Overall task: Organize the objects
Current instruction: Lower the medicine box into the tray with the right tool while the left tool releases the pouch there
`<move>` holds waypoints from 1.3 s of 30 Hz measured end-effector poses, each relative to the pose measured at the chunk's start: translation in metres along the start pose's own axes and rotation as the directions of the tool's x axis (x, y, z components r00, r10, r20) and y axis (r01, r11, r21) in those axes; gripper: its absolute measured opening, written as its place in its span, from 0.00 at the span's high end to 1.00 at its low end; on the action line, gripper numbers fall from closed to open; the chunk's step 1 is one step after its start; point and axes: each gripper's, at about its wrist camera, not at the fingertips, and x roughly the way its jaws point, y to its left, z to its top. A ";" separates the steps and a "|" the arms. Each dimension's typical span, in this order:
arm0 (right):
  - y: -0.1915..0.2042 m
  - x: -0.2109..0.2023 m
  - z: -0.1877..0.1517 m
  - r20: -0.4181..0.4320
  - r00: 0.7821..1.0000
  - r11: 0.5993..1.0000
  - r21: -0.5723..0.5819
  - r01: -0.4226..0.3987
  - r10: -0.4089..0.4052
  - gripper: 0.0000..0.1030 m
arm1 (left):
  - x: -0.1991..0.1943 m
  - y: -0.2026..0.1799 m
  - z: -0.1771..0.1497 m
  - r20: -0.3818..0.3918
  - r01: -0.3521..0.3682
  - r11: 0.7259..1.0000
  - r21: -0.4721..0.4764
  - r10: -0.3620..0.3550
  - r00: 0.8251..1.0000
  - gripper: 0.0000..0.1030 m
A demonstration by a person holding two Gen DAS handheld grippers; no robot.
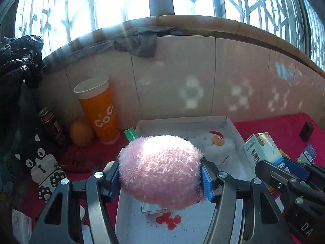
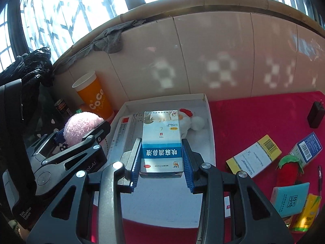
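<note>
1. The left gripper (image 1: 160, 178) holds a pink fluffy ball (image 1: 160, 168) between its blue pads. The pads press into the fur on both sides, so the soft toy cannot slip out while it hangs above the white tray (image 1: 233, 126).

2. The right gripper (image 2: 161, 160) is closed on a blue and white medicine box (image 2: 161, 140). It grips the box by the two long sides near one end, and the printed face looks up. I think this grip keeps the box flat, so it can be laid down in the tray without turning.

3. Both held things are over the tray or at its edge. The ball is over the near left part, and the box is over the middle.

4. In the tray there are already a white chicken toy (image 2: 190, 121) at the far side and a box with a red mark (image 2: 126, 130) along the left wall. It seems the tray is the place where the things are collected.

5. On the red cloth (image 2: 254, 118) to the right, more things wait: a yellow and white box (image 2: 254, 158), a blue box (image 2: 307, 150), a strawberry toy (image 2: 288, 172), a teal packet (image 2: 290, 199) and a black adapter (image 2: 315, 113).

6. An orange cup (image 1: 98, 109) stands by the wall, outside the tray.
</note>
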 end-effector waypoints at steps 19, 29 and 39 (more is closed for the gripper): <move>-0.015 0.064 -0.004 -0.121 0.988 0.996 0.007 0.092 -0.091 0.65 | 0.060 -0.004 -0.008 -0.157 0.012 0.999 -0.032 -0.017 0.987 0.36; -0.008 0.075 -0.010 -0.159 0.986 0.998 -0.039 0.052 -0.057 0.00 | 0.049 0.008 0.002 -0.053 -0.002 0.997 -0.081 -0.002 0.999 0.00; -0.004 0.041 -0.008 -0.059 0.996 0.997 -0.042 0.059 -0.061 0.00 | 0.012 0.017 0.014 0.058 -0.057 0.991 -0.124 0.064 0.996 0.00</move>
